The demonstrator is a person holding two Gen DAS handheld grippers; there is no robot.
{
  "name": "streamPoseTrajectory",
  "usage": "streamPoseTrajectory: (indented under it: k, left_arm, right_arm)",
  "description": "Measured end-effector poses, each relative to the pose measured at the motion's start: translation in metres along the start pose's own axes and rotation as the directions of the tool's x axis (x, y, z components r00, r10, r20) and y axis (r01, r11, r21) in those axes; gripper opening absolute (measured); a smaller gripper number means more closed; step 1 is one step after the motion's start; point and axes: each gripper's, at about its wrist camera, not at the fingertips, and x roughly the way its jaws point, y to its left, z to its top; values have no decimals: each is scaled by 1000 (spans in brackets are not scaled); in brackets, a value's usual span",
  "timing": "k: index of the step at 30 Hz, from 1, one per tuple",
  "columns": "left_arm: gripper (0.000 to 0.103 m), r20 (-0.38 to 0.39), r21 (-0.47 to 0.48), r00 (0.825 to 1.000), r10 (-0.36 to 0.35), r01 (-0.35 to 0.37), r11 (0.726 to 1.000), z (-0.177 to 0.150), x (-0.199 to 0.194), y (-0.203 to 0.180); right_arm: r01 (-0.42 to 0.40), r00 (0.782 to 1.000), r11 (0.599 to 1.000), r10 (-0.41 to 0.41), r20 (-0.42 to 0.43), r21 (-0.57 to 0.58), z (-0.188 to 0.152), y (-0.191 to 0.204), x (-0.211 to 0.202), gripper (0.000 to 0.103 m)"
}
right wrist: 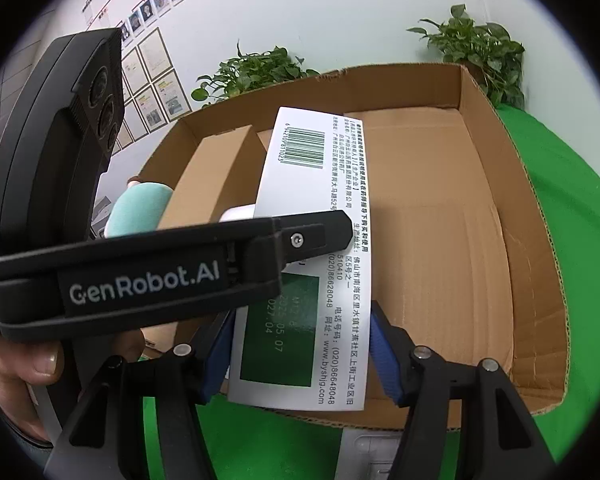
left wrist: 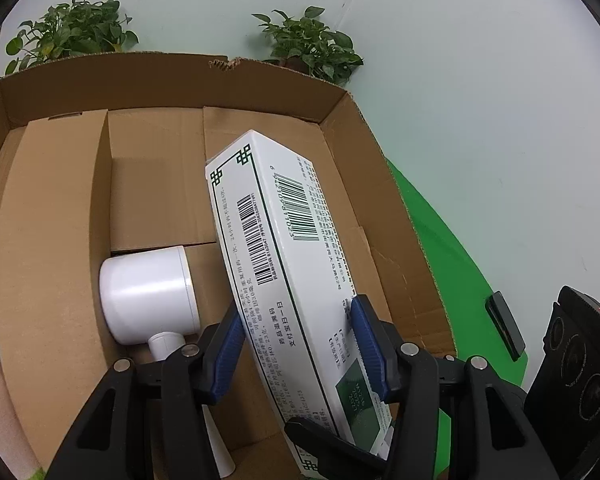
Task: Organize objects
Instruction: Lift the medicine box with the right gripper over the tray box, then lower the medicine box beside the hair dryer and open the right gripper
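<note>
Blue pads (left wrist: 230,354) of the left gripper (left wrist: 296,344) press on the two long faces of the white medicine carton (left wrist: 276,248), near its lower end, so the jaws are drawn in to the width of the pack and clamped on it. From that grip the carton's long axis runs up and away from the fingers, leaning a little to the left, its far end hanging above the floor of the cardboard box (left wrist: 160,76); it does not look set down yet, though its underside is hidden. The right gripper (right wrist: 302,350) is spread wider than the carton: in the right wrist view its blue pads (right wrist: 384,354) stand on either side of the pack's near end, apparently clear of it, and it carries nothing. So the left hand is the one that has the carton, with the right just beside it at the box's near wall. Left of the carton lies a white jar-like item (left wrist: 148,292) on the box floor, beside a brown cardboard insert (left wrist: 56,216); the right half of the floor is bare. My judgement is that lowering the pack flat into that bare half suits its length best.
</note>
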Motion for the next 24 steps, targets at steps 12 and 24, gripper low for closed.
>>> streamPoseTrajectory:
  k: [12, 24]
  left_arm:
    - [53, -83, -8, 995, 54, -55, 998, -10, 29, 15]
    - [53, -42, 10, 990, 133, -133, 991, -38, -19, 20]
  right_arm:
    - [7, 997, 999, -4, -75, 33, -14, -7, 23, 59]
    - [83, 991, 996, -84, -108, -19, -15, 6, 38, 60]
